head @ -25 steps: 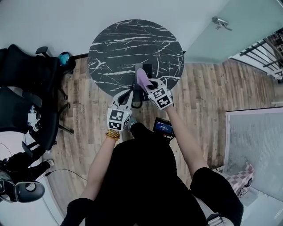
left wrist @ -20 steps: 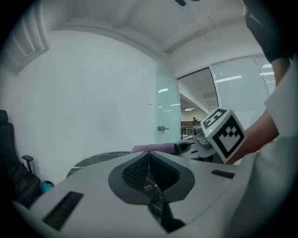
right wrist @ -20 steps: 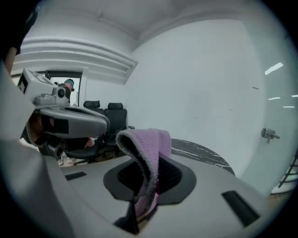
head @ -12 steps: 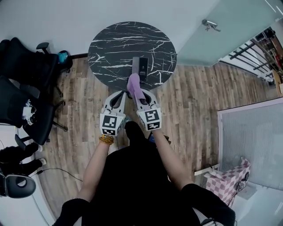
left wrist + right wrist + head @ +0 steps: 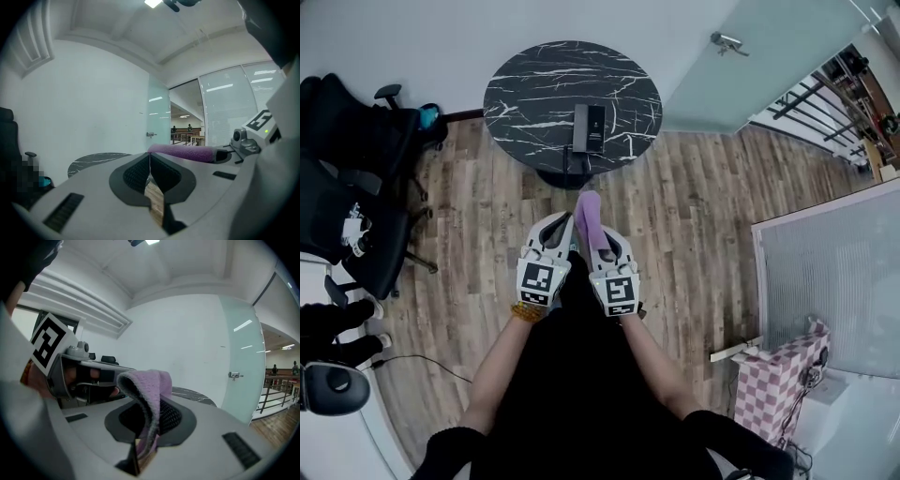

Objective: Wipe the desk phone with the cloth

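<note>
The dark desk phone [image 5: 589, 125] lies on the near half of a round black marble table [image 5: 534, 80], well ahead of both grippers. Above the wooden floor, close to the person's body, my right gripper [image 5: 593, 234] is shut on a purple cloth [image 5: 588, 208], which sticks out forward. In the right gripper view the cloth [image 5: 149, 391] folds over the gripper [image 5: 149, 427] between closed jaws. My left gripper [image 5: 559, 225] hangs beside it, and in the left gripper view this gripper [image 5: 149, 161] has its jaws together with nothing held. The cloth [image 5: 185, 152] shows to its right.
Black office chairs [image 5: 356, 178] stand at the left. A glass door [image 5: 741, 56] is beyond the table at the right, a frosted partition [image 5: 830, 281] to the right, and a pink checkered bag [image 5: 778, 384] at the lower right. Wooden floor [image 5: 694, 225] lies between me and the table.
The person has backed away from the table. Both grippers moved from the table's near edge back over the floor, the right still holding the cloth. The phone now lies uncovered.
</note>
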Tool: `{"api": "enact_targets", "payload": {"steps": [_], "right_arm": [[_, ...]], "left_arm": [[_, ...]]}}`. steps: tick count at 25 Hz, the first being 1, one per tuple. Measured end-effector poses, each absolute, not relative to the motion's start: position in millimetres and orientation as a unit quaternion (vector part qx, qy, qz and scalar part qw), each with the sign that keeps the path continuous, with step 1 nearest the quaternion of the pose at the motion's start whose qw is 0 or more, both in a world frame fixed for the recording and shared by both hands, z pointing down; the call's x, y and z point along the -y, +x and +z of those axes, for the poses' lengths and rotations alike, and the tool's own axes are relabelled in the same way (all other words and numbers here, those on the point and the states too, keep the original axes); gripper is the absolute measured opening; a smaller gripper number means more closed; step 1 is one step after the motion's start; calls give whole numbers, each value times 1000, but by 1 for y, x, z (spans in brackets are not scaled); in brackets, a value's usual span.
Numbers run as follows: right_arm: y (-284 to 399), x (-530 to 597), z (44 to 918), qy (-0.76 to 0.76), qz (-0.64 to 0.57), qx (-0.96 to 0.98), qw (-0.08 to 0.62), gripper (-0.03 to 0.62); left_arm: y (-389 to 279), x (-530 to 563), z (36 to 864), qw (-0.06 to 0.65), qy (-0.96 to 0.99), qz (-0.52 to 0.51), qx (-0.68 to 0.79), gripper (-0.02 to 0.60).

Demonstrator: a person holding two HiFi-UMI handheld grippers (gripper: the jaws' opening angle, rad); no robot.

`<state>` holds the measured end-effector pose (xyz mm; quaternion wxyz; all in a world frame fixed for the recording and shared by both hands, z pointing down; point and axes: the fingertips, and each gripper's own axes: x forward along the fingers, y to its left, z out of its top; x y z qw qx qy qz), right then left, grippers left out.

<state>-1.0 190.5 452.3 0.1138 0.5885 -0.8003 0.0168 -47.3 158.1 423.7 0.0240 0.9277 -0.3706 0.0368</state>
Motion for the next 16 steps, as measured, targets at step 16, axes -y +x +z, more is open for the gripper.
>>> {"api": "enact_targets", "payload": {"steps": [16], "right_arm": [[-20, -242, 453, 585, -17, 799, 138, 57]], "left_arm": [[-67, -206, 414, 7, 925, 22, 379, 14]]}}
